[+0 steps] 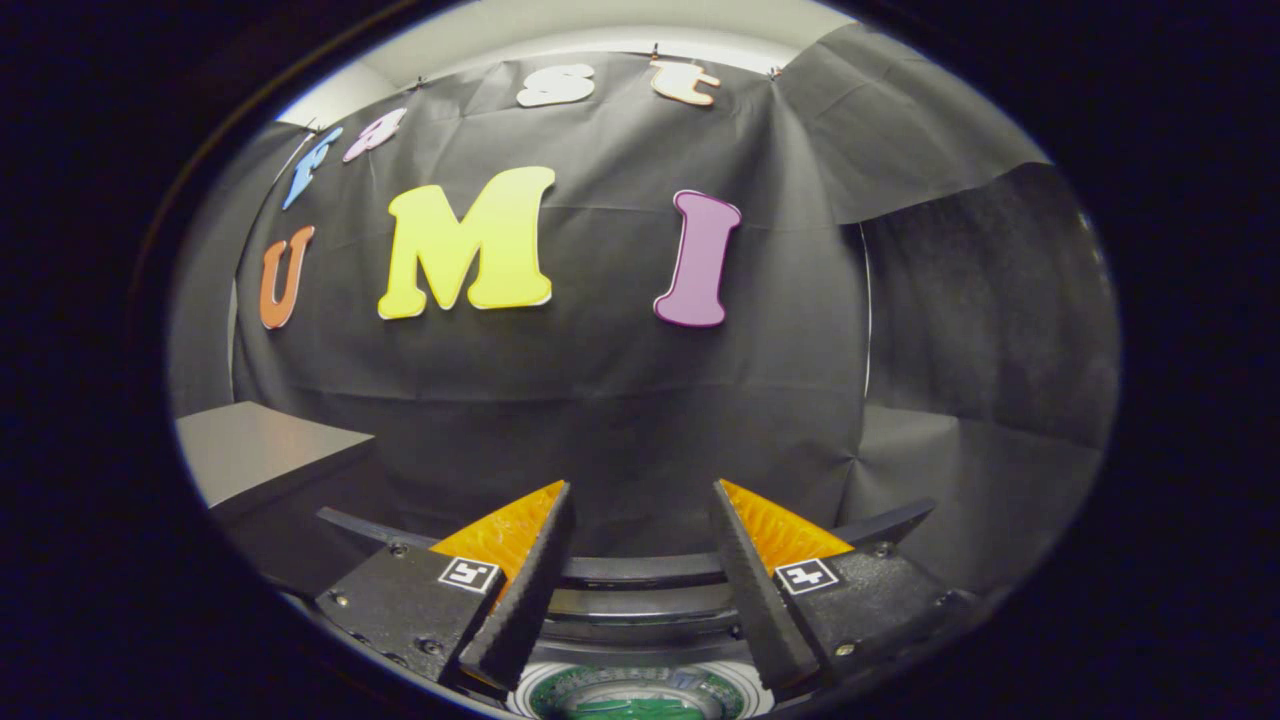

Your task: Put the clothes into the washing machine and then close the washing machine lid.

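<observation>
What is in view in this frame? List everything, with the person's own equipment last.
Booth wall: one, black cloth, creased, hanging straight ahead beyond the tongs and wrapping round to the right.
Grey box-like surface: one, flat grey top with dark sides, off to the left against the cloth; what it is cannot be told.
Curved dark rim: one, black, arcing just ahead of and below the fingers, possibly the washing machine's lid or opening.
Round white and green part: one, below and between the fingers, partly hidden.
Clothes: not identifiable.
Tongs: one pair, fingers apart with nothing between them, pointing at the cloth; a small square marker on each finger base.
</observation>
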A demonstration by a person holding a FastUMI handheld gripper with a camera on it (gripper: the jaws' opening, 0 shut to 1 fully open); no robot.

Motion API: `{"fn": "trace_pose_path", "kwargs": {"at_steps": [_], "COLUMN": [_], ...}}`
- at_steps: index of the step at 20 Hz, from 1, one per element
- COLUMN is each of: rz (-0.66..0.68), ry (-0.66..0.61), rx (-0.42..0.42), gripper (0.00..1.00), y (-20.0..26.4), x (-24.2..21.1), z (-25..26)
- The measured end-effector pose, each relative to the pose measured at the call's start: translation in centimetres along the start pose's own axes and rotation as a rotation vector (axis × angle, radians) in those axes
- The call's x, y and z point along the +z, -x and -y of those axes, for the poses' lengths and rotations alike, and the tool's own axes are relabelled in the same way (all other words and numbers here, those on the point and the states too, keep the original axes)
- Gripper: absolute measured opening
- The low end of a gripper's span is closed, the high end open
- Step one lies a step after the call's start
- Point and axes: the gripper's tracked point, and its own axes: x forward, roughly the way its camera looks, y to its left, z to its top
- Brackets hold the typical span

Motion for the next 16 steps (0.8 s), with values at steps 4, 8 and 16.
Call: {"fn": "trace_pose_path", "kwargs": {"at_steps": [4, 8, 16], "rz": [0.002, -0.007, -0.063], "ry": [0.005, 0.003, 0.018], "rx": [-0.002, -0.002, -0.009], "gripper": [0.86, 0.86, 0.86], "y": [0.2, 0.7, 2.0], "x": [0.0, -0.3, -1.4], "z": [0.1, 0.1, 0.5]}}
